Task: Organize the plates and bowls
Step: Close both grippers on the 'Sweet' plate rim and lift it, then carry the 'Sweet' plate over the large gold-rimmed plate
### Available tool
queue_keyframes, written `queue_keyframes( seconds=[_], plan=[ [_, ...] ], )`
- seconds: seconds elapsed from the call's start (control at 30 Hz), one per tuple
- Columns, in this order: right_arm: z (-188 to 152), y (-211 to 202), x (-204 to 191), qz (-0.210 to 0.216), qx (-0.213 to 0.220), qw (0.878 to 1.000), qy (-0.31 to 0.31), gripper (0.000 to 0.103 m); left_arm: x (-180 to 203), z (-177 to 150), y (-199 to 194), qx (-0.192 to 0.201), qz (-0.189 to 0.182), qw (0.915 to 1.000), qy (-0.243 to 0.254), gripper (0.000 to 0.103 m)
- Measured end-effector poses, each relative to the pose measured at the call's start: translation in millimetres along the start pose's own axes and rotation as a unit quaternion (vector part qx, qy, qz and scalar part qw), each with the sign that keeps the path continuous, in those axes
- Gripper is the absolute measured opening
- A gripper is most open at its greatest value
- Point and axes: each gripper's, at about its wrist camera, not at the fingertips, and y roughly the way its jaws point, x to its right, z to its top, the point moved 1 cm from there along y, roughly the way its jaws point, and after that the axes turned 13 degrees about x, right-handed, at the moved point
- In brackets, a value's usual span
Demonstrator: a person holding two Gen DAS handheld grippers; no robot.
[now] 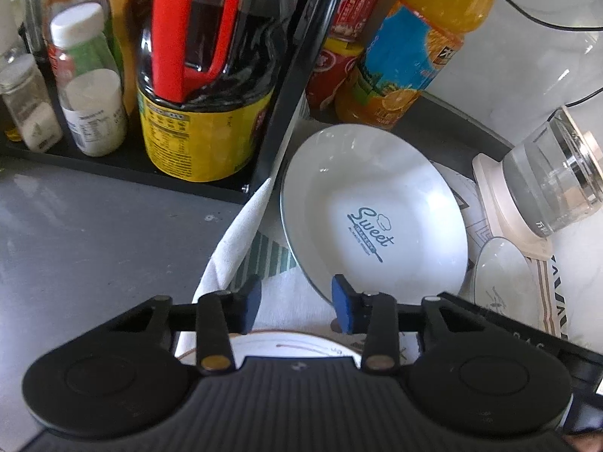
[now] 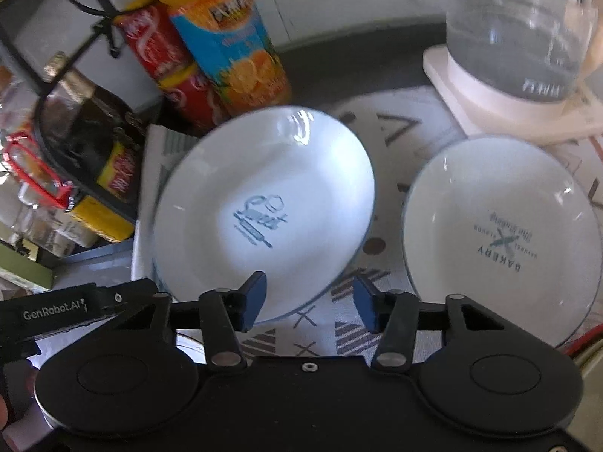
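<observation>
Glossy white ceramic "Sweet" plate (image 1: 373, 211) on patterned cloth (image 2: 361, 301): rigid, slippery, breakable; best pinched at rim. Left gripper (image 1: 296, 303) and right gripper (image 2: 309, 301) part-open, empty.

Sweet plate (image 2: 264, 203) left of Bakery plate (image 2: 501, 241), both on cloth (image 2: 380, 263), bottles (image 2: 230, 37) behind.

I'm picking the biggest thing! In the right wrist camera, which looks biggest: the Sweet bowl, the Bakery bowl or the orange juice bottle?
1. Sweet bowl and Bakery bowl: they look about alike, so no ranking between them.
2. Orange juice bottle: looks smallest, but it stands farther back and is cut off at the top.
</observation>
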Motion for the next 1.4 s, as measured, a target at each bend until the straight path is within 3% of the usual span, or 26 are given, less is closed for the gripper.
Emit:
queue_keyframes(
  seconds=[0.17,0.3,0.67,0.73,0.87,1.0,1.1,1.4],
  plan=[
    [-4,21,2,-0.013,-0.019,1.0,0.01,0.048,-1,0,21,-0.014,0.002,0.9999,-0.002,0.034],
    [-2,33,-3,-0.014,-0.025,1.0,0.008,0.038,-3,2,32,-0.019,-0.001,0.9998,-0.007,0.031],
    [4,42,-7,-0.021,-0.001,1.0,-0.016,0.034,2,3,52,-0.022,-0.008,0.9997,-0.01,0.023],
    [3,43,-5,-0.021,0.007,1.0,-0.013,0.03,3,2,54,-0.021,-0.01,0.9997,-0.012,0.021],
    [5,39,3,-0.021,0.013,1.0,0.018,0.022,7,0,53,-0.016,-0.005,0.9998,-0.01,0.017],
    [8,22,1,-0.01,0.046,0.999,0.008,0.015,8,1,46,-0.007,-0.009,0.9999,-0.01,0.017],
    [13,14,-2,-0.013,0.056,0.998,0.001,0.015,10,4,36,0.01,-0.013,0.9999,-0.003,0.016],
    [7,-14,5,-0.006,0.085,0.996,0.003,0.015,15,-4,13,0.011,-0.02,0.9996,-0.018,0.017]
  ],
)
